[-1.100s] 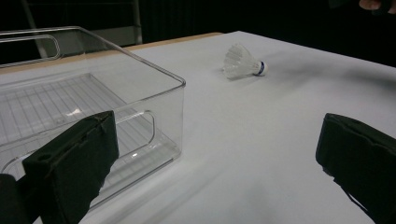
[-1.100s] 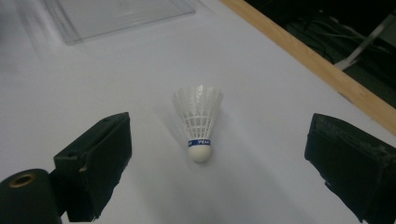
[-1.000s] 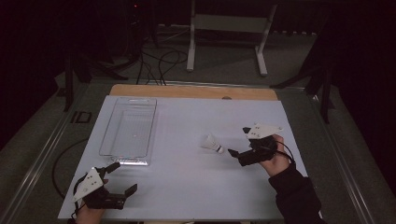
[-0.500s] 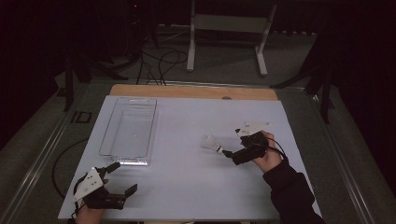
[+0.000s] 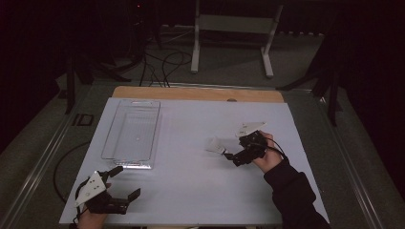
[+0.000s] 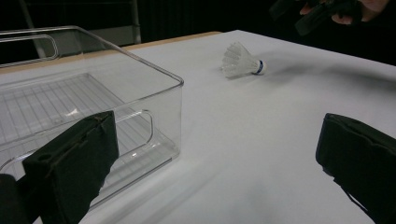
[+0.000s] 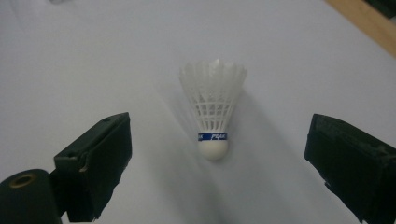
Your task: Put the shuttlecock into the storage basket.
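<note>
We are closing in on the shuttlecock, which lies on its side on the white table, well to the right of the clear plastic bin and apart from it. Our right gripper hovers just beside the shuttlecock's cork end, jaws spread wide, and in the right gripper view the cork with its blue band points back at us, sitting between the two black jaws with room on either side. Our left gripper waits near the bin's near end, its jaws also wide apart and holding nothing. Now, this thing looks feather-light, so we judge it will skid or roll at the slightest nudge. The white skirt looks thin and springy; squeeze there and it may crumple or flick out. The cork is the firm part, though rounded and likely slippery, so our best bet is a gentle pinch right at the blue band, where cork meets skirt.
</note>
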`<state>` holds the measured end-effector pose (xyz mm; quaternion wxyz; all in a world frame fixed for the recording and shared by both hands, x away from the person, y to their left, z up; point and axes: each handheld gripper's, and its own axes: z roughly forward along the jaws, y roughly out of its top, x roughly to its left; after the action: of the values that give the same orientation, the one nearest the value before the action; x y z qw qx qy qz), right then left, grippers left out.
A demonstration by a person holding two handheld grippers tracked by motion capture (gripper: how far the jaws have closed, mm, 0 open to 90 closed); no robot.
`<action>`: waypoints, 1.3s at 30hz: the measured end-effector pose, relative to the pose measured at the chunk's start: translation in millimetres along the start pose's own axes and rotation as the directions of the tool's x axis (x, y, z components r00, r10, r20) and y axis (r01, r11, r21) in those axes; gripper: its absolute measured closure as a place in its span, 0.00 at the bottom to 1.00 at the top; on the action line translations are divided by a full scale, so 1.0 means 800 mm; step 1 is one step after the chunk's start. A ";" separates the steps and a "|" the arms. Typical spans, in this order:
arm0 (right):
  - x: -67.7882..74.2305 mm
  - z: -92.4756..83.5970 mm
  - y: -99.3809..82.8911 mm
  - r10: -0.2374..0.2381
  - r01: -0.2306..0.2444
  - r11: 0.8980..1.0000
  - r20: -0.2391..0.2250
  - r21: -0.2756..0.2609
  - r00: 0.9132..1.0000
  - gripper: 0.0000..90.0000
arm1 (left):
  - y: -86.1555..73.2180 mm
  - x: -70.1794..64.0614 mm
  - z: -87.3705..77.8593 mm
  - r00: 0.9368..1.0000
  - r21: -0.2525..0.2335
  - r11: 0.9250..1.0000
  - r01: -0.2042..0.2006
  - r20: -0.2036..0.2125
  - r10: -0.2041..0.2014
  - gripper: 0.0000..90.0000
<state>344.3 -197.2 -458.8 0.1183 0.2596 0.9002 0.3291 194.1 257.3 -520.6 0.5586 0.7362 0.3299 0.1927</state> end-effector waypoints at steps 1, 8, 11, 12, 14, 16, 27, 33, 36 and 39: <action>-0.001 0.003 0.000 -0.004 0.004 1.000 -0.001 0.008 1.000 0.08 | 0.000 0.000 0.000 1.000 0.000 1.000 0.000 0.000 0.000 0.00; -0.005 0.015 0.003 0.006 -0.005 0.999 -0.005 0.051 1.000 0.08 | 0.000 0.000 0.000 1.000 -0.001 1.000 0.002 0.001 -0.002 0.00; -0.007 0.019 0.004 0.024 -0.023 0.997 -0.015 0.072 1.000 0.08 | 0.000 0.001 0.000 1.000 0.002 1.000 0.002 0.003 -0.002 0.00; -0.007 0.020 0.005 0.028 -0.027 0.997 -0.010 0.078 1.000 0.08 | 0.000 0.001 0.000 1.000 0.002 1.000 0.003 0.004 -0.003 0.00; -0.009 0.023 0.005 0.036 -0.035 0.995 -0.012 0.095 0.999 0.08 | 0.000 0.000 0.001 1.000 0.003 1.000 0.004 0.005 -0.004 0.00; -0.010 0.026 0.005 0.041 -0.038 0.993 -0.022 0.110 0.999 0.08 | -0.001 0.000 0.001 1.000 0.003 1.000 0.003 0.005 -0.003 0.00; -0.011 0.042 0.009 0.071 -0.062 0.978 -0.039 0.197 0.997 0.08 | -0.001 0.001 0.000 1.000 0.003 1.000 0.005 0.006 -0.005 0.00; -0.019 0.053 0.007 0.136 -0.121 0.958 -0.041 0.260 0.990 0.09 | -0.001 0.001 0.000 1.000 0.003 1.000 0.004 0.007 -0.004 0.00; -0.020 0.058 0.006 0.141 -0.122 0.952 -0.046 0.281 0.989 0.09 | -0.001 0.001 0.000 1.000 0.003 1.000 0.007 0.007 -0.007 0.00; -0.021 0.062 0.006 0.144 -0.123 0.947 -0.048 0.297 0.988 0.09 | -0.001 0.001 0.000 1.000 0.004 1.000 0.005 0.007 -0.005 0.00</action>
<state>379.4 -176.9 -492.0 0.0250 0.3231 0.9228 0.2082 194.4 257.5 -521.4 0.5589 0.7372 0.3299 0.1881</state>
